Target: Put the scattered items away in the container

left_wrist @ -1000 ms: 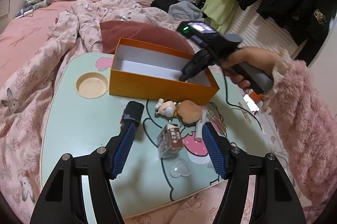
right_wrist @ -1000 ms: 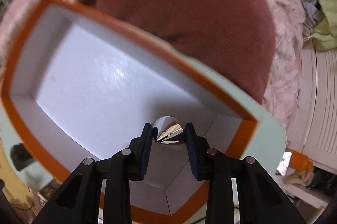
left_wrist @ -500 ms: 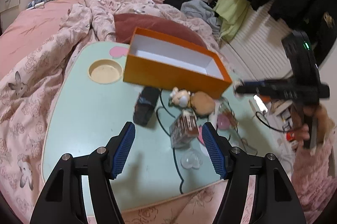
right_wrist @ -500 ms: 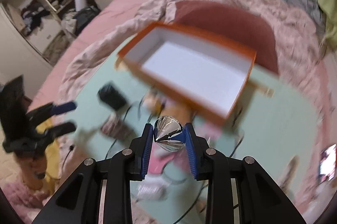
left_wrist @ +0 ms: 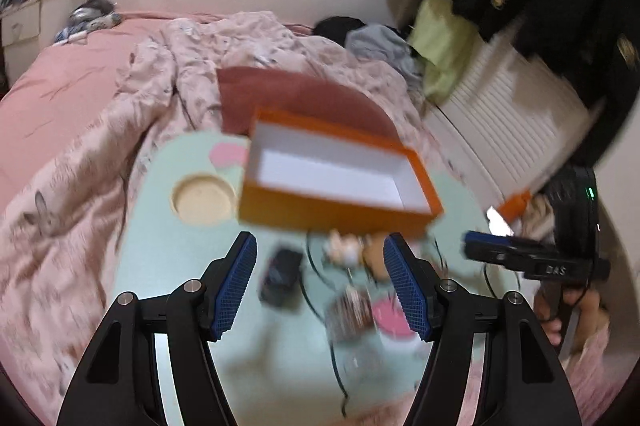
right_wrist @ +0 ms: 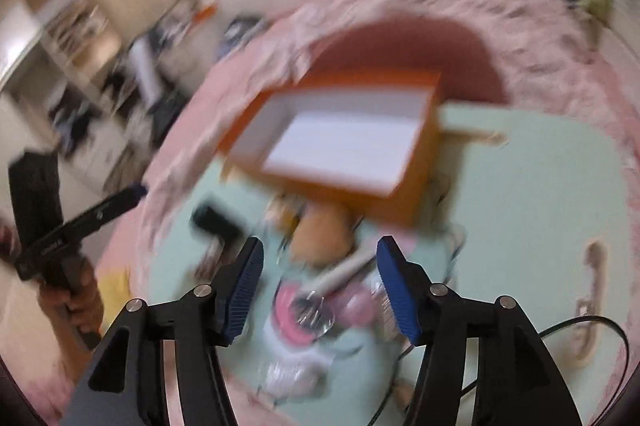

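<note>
box point(left_wrist: 340, 203): orange, sitting at the far side of the desk point(left_wrist: 160, 266), and it's looking empty inside, just white floor as far as the blur is letting me see
stuff left: pretty much all of it is still lying on the desk in front of the box, so I'd say the tidying is barely getting going
plush point(left_wrist: 342, 250): lying just under the box's front wall
black thing point(left_wrist: 280, 276): sitting left of the plush, cable trailing beside it
packet point(left_wrist: 352, 314): nearer the camera, too smeared to name properly
right tongs point(right_wrist: 320, 282): jaws have just been opening, now spread and holding nothing, hovering over the shiny bits and a pink blob
left tongs point(left_wrist: 322, 284): released too, nothing between them, hanging above the clutter
</note>
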`<state>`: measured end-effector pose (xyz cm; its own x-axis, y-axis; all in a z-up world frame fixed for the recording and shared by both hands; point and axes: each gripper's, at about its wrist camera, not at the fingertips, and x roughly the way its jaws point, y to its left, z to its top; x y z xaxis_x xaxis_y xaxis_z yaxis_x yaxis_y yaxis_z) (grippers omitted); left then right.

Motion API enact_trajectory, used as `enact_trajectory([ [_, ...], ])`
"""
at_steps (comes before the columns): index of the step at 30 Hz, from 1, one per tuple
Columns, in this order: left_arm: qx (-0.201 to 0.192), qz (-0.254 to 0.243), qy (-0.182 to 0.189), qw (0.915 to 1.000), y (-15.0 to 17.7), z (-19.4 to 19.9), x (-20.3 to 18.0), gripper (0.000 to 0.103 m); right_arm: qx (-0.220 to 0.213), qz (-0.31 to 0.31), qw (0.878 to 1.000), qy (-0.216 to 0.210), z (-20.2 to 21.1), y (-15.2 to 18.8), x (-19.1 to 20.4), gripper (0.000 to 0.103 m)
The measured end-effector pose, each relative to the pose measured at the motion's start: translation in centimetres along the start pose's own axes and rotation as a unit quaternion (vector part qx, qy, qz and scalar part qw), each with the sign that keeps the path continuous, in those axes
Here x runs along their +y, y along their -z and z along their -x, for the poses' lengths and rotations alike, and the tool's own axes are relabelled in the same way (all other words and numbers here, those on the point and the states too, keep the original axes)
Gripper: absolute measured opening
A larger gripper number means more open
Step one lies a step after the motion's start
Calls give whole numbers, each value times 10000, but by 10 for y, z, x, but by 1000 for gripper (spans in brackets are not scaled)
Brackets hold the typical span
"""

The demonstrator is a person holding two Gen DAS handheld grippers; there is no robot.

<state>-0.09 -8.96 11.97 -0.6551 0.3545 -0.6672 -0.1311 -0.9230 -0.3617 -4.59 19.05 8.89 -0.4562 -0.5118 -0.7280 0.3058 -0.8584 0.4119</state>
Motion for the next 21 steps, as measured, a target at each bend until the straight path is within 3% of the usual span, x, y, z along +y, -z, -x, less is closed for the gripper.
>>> enact_trajectory([
  [3, 153, 82, -354, 9992, -34, -29, 17, 67, -22, -423, 9982, 415, -11, -27, -23, 58],
  [6, 93, 350, -857, 9957, -61, -63, 38, 67, 172, -555, 9966, 586, -36, -46, -32, 45],
  [8, 219, 423, -1005, 9938, -67, -88, 47, 67, 357, -522, 9962, 605, -52, -53, -35, 38],
  [10, 585, 418, -686, 9951, -66, -110, 48, 67, 615, -471, 9946, 689, -68, -56, -40, 23],
  [13, 890, 587, -147, 9942, -52, -121, 35, 70, 651, -503, 9932, 822, -78, -56, -54, 19],
  [17, 996, 146, 17, 9949, -37, -117, 10, 70, 529, -322, 9899, 1273, -77, -57, -62, 17],
  [21, 962, 39, -265, 9950, -39, -117, 9, 70, 652, -248, 9865, 1484, -77, -54, -58, 20],
])
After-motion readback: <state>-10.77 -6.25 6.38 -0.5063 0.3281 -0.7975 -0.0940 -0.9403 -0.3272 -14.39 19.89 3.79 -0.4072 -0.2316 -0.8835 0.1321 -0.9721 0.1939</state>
